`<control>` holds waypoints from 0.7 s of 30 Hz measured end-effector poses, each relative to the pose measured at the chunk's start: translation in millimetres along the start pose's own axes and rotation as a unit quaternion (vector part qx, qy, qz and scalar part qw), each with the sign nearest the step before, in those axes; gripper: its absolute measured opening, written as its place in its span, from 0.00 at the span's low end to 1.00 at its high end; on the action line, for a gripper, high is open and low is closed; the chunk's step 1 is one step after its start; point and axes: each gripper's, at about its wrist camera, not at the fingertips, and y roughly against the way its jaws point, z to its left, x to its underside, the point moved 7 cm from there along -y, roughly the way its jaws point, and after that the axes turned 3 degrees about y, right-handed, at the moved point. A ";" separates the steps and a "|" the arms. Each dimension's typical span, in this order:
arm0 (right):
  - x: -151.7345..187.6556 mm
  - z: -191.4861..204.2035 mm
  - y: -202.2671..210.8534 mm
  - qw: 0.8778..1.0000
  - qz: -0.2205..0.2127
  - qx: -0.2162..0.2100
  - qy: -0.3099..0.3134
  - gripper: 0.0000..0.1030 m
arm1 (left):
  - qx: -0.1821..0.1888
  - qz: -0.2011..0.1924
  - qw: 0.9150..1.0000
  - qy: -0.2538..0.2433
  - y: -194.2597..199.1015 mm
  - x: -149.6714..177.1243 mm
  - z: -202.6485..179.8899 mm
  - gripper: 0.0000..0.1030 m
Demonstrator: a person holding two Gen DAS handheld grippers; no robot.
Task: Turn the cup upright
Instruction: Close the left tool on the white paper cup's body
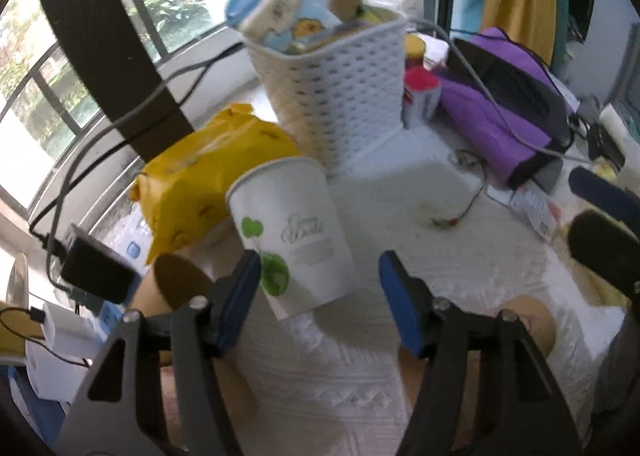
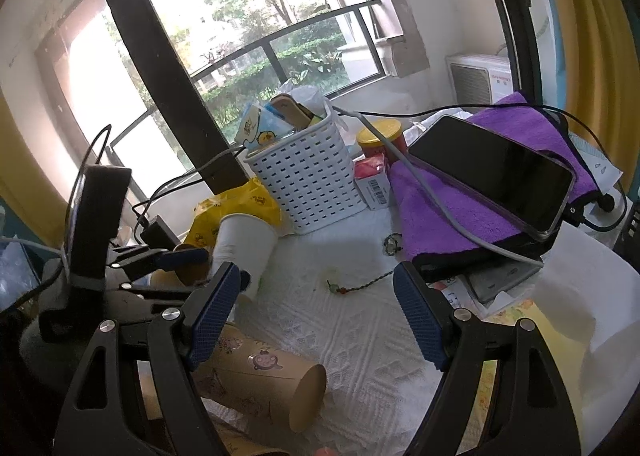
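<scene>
A white paper cup (image 1: 294,234) with green leaf print stands mouth-up, tilted a little, on the white cloth. It sits between the fingers of my left gripper (image 1: 320,288), which is open; the left blue pad (image 1: 240,296) is at or near its wall, the right pad apart from it. In the right wrist view the cup (image 2: 244,244) is at left with the left gripper (image 2: 188,260) behind it. My right gripper (image 2: 316,304) is open and empty. A brown paper cup (image 2: 264,384) with cartoon stickers lies on its side under its left finger.
A white woven basket (image 1: 340,96) full of packets stands behind the cup, a yellow bag (image 1: 208,180) to its left. A purple towel (image 2: 460,208) with a phone (image 2: 492,172) and cables lies right. A beaded cord (image 2: 360,288) lies on the cloth (image 2: 352,336).
</scene>
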 end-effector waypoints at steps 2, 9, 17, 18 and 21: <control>-0.2 0.6 1.0 1.000 -0.001 -0.002 0.000 0.79 | -0.006 0.011 1.000 0.004 -6.5 0.3 1.5 0.61; 0.4 0.7 3.4 1.000 -0.004 -0.008 -0.003 0.79 | -0.006 0.030 0.999 0.025 -21.0 0.4 12.6 0.61; 1.2 3.3 6.9 1.000 -0.006 -0.007 0.002 0.79 | 0.007 0.022 0.999 0.040 -17.7 -0.1 22.1 0.57; 1.3 3.7 6.9 1.000 -0.006 -0.006 0.004 0.79 | 0.007 0.018 0.999 0.041 -14.3 -0.2 22.4 0.57; 0.4 8.0 9.5 1.000 -0.007 -0.003 0.010 0.79 | 0.011 0.000 0.999 0.043 4.0 2.2 22.0 0.57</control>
